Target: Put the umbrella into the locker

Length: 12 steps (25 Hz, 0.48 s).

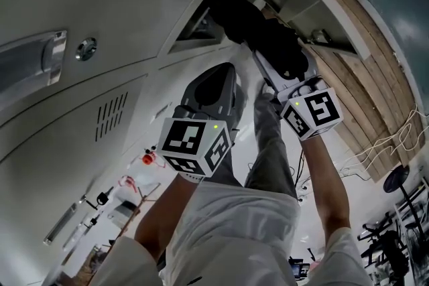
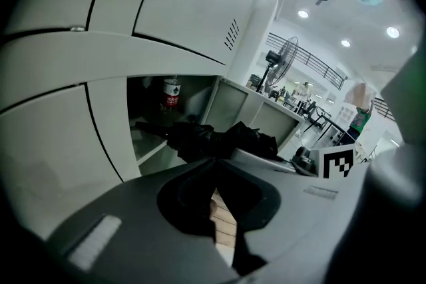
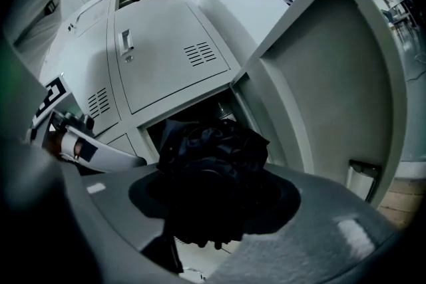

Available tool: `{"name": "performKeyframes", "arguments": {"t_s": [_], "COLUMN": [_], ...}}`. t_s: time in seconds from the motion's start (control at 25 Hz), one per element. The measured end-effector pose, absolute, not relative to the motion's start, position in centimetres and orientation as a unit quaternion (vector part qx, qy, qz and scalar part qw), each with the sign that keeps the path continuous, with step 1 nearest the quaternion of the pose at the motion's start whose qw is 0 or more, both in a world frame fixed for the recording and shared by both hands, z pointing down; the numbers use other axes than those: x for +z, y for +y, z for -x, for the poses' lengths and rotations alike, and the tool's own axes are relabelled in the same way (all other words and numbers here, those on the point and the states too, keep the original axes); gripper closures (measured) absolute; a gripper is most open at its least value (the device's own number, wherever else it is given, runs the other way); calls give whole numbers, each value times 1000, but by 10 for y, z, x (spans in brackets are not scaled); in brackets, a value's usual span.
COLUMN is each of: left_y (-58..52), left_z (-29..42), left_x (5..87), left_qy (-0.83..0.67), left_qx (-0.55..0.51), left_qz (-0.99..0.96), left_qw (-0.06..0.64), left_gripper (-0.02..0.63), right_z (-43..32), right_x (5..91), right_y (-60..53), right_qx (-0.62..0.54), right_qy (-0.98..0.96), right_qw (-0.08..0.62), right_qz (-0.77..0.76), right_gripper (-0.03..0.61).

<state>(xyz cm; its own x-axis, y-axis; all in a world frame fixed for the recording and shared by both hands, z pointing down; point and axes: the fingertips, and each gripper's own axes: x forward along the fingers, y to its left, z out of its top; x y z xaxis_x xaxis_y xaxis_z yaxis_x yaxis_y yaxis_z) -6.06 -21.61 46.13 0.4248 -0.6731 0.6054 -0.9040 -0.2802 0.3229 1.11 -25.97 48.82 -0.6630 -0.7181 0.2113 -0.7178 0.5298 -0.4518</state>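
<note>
Two sets of fingers are telling different stories. Those of the right gripper (image 3: 213,173) are standing wide and clamping the bunched canopy of the folded black umbrella (image 3: 214,149). Those of the left gripper (image 2: 214,160) are resting together on nothing, off to the side of the bundle. Beyond the right fingertips the umbrella's far end is pointing into the open locker compartment (image 1: 201,27), seemingly just past its mouth, with the open door (image 3: 326,76) standing to the outer side of the right fingers. Trouble is probably waiting in the soft grip, since loose fabric bulging round the fingers could be snagging on the frame edge and dragging the umbrella askew or out of the clamp. Farther ahead of the tip, a red-labelled bottle (image 2: 172,93) is standing at the back of the compartment, and a deep push could be knocking it over.
</note>
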Motion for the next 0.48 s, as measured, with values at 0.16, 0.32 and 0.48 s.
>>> {"name": "performKeyframes", "arguments": {"t_s": [0.16,0.32,0.48], "left_y": [-216,-216,-216], "left_z": [63,61,63], "left_x": [464,466,470], "left_qy": [-507,-506,-510], "left_qx": [179,177,173], "left_qz": [-776,-776,-770], "left_qw": [329,333,342], "left_gripper": [598,598,598], "right_z": [-4,3,13], "right_x": [497,500,504], "right_y": [-266,-274,-285], "right_qx": [-248,-241,-231], "right_qy": [880,882,887], "right_qw": [-8,-10,-14], "right_qz": [404,404,400], "right_gripper": [325,324,324]}}
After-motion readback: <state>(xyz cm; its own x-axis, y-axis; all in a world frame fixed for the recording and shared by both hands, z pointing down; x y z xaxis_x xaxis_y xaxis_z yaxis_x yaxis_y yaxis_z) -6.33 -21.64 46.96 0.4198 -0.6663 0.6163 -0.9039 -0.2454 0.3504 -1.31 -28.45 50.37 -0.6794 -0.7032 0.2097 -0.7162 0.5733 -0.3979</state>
